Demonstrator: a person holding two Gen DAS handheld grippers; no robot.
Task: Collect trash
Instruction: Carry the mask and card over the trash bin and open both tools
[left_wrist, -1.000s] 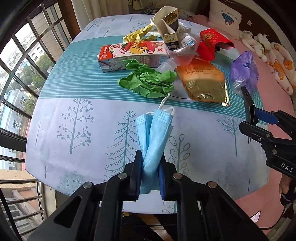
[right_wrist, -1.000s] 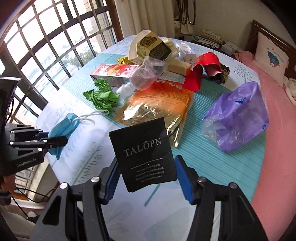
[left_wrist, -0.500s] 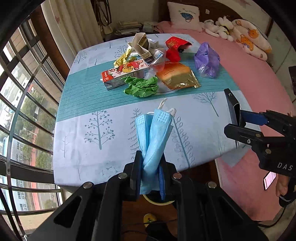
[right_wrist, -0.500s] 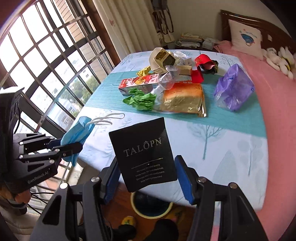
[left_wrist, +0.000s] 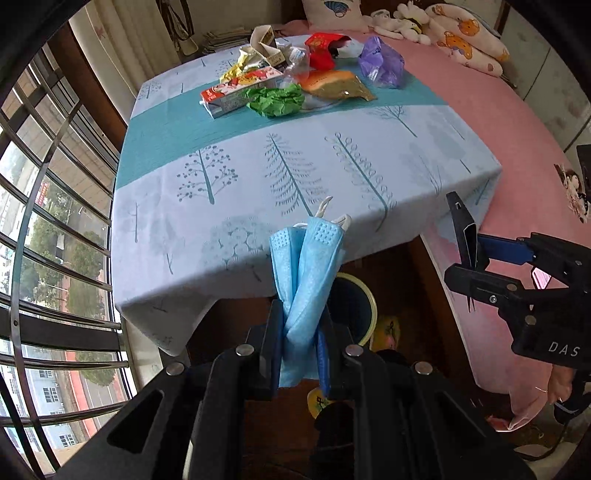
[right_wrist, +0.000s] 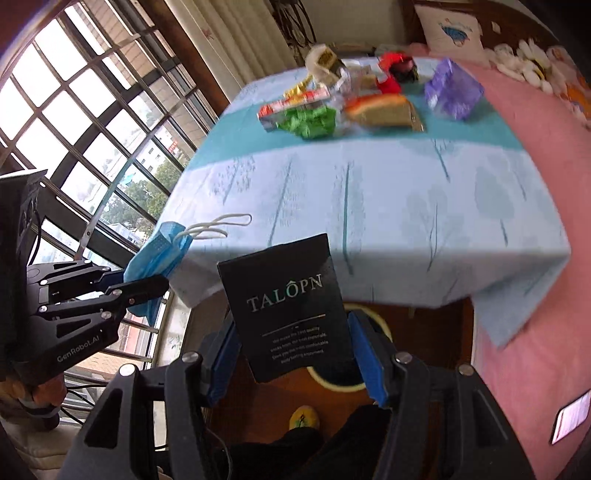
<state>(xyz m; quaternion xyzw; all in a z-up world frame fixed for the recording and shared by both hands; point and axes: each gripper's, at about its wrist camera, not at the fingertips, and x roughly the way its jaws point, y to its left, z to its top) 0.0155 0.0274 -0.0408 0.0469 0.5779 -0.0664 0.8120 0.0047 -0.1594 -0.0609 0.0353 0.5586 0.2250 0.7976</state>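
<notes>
My left gripper (left_wrist: 299, 332) is shut on a folded blue face mask (left_wrist: 306, 277), held off the table's near edge above a round bin (left_wrist: 365, 306) on the floor. It also shows in the right wrist view (right_wrist: 140, 291) with the mask (right_wrist: 159, 251). My right gripper (right_wrist: 291, 354) is shut on a black TALOPN packet (right_wrist: 291, 310), over the bin's rim (right_wrist: 332, 384). In the left wrist view the right gripper (left_wrist: 469, 266) holds the packet (left_wrist: 463, 229) edge-on.
The table (left_wrist: 258, 177) with a tree-print cloth carries several pieces of trash at its far side: a carton (left_wrist: 236, 92), green crumpled paper (left_wrist: 277, 101), a gold pouch (left_wrist: 340, 85), a purple bag (left_wrist: 382, 62). A pink bed (left_wrist: 517, 122) lies right, window bars (left_wrist: 55, 221) left.
Both grippers have pulled back from over the table to beyond its near edge and lower, each keeping its item. The bin on the floor has come into view beneath them.
</notes>
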